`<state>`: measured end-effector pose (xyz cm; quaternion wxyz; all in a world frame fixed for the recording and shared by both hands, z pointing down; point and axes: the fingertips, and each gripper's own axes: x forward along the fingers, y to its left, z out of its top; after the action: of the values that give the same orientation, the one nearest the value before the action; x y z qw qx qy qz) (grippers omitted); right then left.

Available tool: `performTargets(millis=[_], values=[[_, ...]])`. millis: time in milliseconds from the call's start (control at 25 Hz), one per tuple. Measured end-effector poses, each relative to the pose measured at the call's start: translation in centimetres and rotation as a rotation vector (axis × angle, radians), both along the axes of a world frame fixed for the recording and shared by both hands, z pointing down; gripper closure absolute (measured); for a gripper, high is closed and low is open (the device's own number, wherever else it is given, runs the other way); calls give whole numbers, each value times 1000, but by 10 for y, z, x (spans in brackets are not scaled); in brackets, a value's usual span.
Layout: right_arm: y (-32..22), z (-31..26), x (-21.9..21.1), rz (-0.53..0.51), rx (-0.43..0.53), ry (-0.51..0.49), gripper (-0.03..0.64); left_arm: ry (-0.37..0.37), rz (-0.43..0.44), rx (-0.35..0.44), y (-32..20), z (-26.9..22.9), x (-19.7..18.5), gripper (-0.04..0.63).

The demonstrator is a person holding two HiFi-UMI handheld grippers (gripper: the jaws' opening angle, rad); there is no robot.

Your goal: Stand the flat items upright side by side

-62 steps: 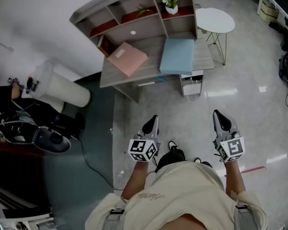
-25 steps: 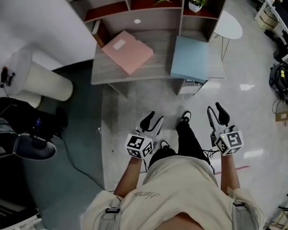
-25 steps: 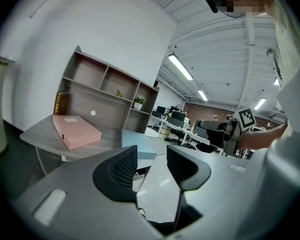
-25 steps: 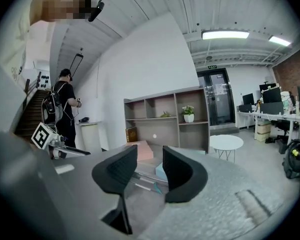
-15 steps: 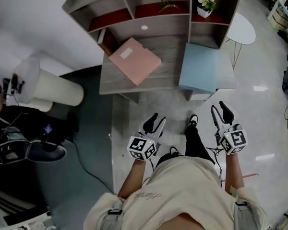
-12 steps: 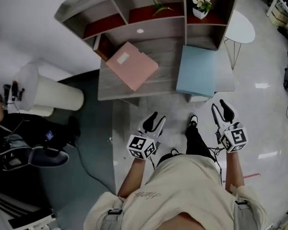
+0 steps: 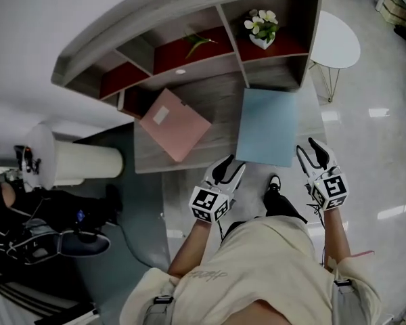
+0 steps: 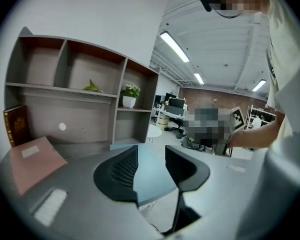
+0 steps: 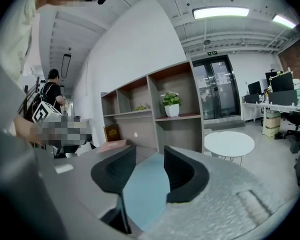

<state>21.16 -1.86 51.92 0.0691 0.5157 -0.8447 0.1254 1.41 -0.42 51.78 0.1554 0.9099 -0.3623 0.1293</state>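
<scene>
Currently, a light-blue rectangular folder (image 7: 266, 127) is laid flat on the grey wooden desk (image 7: 220, 100) beside a pink rectangular folder (image 7: 174, 124), below a wooden shelf unit (image 7: 189, 19). The left gripper (image 7: 230, 170) and right gripper (image 7: 310, 151) are held empty at its near edge, jaws apart, the left's just narrowed.

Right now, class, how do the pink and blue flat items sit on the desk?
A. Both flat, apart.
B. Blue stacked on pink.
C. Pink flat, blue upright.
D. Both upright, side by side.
A: the pink item and the blue item both lie flat on the desk, with bare wood between them.
</scene>
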Motion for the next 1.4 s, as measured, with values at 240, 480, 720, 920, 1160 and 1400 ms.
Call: performTargets(millis=[240,480,720,920,1160,1400], values=[[-46,21,25,-39,-45,-23,436,-58,15,-18,-36,9,39,410],[-69,31,35,-56,-74,-22,433,-79,30,-55,-56,16,55,403],[-76,66,40,-59,-160,-14,431,-63,-2,-116,-86,34,54,402],[-76,104,38,-68,-282,-13,420,-60,-21,-184,-119,60,40,394],[-89,134,30,-82,-392,-40,383,-83,3,-289,-162,108,23,383],[-110,172,25,-85,-509,-51,365,-140,72,-391,-182,157,20,369]])
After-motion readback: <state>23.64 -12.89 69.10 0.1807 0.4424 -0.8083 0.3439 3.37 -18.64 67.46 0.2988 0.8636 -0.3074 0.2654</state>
